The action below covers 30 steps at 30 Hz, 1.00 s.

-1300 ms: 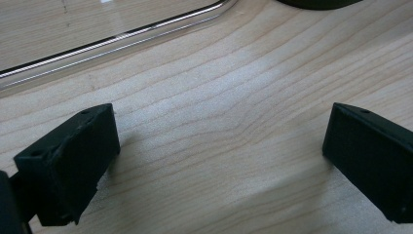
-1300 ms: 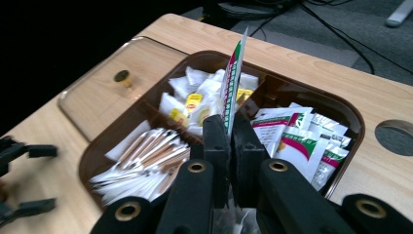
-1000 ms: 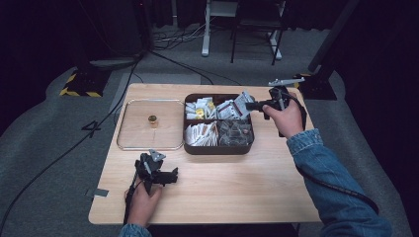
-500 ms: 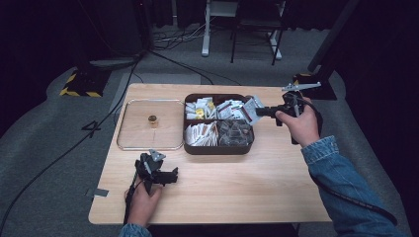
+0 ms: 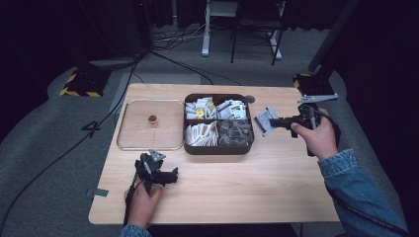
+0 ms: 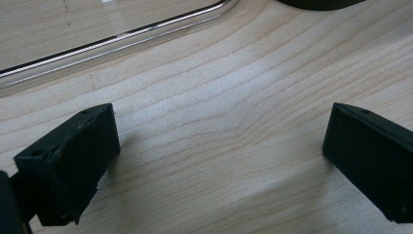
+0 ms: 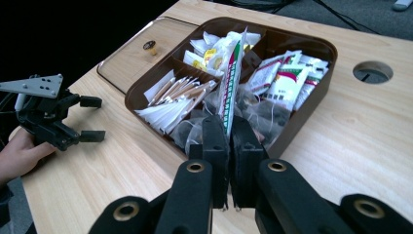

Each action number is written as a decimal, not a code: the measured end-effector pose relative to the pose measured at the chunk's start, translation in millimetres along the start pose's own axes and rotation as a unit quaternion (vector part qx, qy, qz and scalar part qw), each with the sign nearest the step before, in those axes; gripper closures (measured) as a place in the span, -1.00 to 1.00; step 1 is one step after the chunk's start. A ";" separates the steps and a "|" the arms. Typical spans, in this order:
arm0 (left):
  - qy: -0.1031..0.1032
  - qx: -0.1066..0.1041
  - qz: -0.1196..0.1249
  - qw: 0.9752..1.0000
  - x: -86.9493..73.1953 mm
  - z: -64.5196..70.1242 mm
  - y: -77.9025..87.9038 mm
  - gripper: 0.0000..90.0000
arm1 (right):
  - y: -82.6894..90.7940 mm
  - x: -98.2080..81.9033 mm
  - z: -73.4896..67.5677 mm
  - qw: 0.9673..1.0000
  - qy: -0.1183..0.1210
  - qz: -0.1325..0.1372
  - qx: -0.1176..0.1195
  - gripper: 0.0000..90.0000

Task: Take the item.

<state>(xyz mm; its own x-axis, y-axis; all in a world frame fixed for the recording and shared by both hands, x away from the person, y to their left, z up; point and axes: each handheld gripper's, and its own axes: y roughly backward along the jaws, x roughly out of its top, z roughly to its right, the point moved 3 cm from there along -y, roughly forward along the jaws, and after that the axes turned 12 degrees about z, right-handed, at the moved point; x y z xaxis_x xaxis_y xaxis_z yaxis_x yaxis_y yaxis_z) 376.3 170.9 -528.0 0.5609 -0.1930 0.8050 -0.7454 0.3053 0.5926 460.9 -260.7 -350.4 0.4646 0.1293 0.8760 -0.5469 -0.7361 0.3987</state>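
A brown divided box of tea bags and sachets stands mid-table. Just right of it my right gripper is shut on a white sachet with red and green print, held above the table beside the box's right wall. Seen along the right gripper, the sachet stands on edge between the pressed pads, with the box behind it. My left gripper rests at the front left, open. Bare wood lies between the jaws of the left gripper.
A clear lid with a metal rim lies left of the box, a small brass knob at its middle. A round hole pierces the tabletop behind the box. Cables and a chair stand on the floor beyond.
My right hand has drawn to the right, carrying the sachet from over the box to beside its right wall. The left hand has stayed put.
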 end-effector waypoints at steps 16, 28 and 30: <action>-0.003 -0.002 0.000 1.000 0.4 -0.6 -0.4 -0.99 | 15.6 -51.4 0.6 1.000 -0.008 -0.009 -0.005 0.95; -0.004 -0.002 -0.001 1.000 0.4 -0.7 -0.3 -0.99 | 13.6 -80.9 -5.9 1.000 -0.019 -0.007 -0.011 0.95; -0.004 -0.002 0.000 1.000 0.4 -0.7 -0.4 -0.99 | 12.6 -85.0 -3.4 1.000 -0.022 -0.017 -0.015 0.95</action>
<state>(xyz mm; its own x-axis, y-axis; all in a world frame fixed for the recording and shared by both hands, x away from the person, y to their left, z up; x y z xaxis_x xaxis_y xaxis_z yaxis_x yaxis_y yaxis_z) 377.1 171.3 -527.9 0.5586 -0.2005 0.8048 -0.7437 0.3086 0.5930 412.1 -278.7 -418.9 0.5126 0.1241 0.8496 -0.5506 -0.7117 0.4362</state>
